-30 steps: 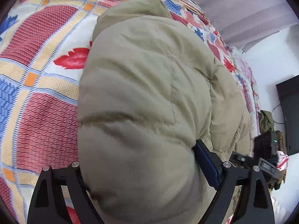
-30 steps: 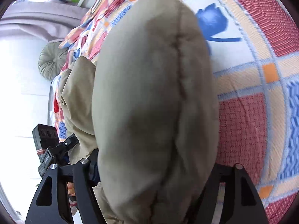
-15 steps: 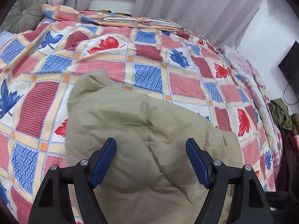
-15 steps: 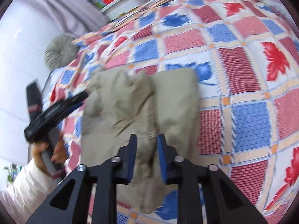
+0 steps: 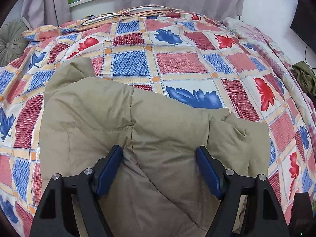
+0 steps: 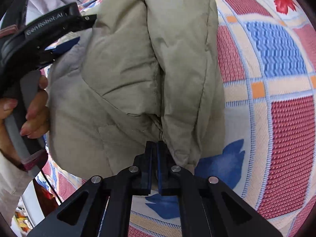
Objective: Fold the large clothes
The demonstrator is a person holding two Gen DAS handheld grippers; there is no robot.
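Khaki quilted fabric fills the near half of both views: a padded jacket (image 5: pixel 122 122) lies bunched on the bed, on a patchwork bedspread (image 5: pixel 177 63) of red and blue leaves. A second ago the puffy cloth bulged right up against both cameras; now it lies lower and flatter, with much more of the bedspread showing beyond it.

The left tongs (image 5: pixel 159 169) stand wide apart over the middle of the jacket, blue pads clear of the cloth on either side, nothing pinched. Their jaws narrowed a little within the last second and hold nothing. The right tongs (image 6: pixel 155 156) have just been closing and are now fully shut at the jacket's near edge, where a seam gathers into a dark fold. Whether a sliver of fabric is caught between the pads I cannot tell; the cloth touches their tips.

In the right wrist view a hand (image 6: pixel 33 108) holds the left tool's handle just beside the jacket.

My reading: a fold has been laid down and released on the left, and the right side is taking a fresh pinch for the next fold. The jacket is still lumpy, so folding is only partly done.
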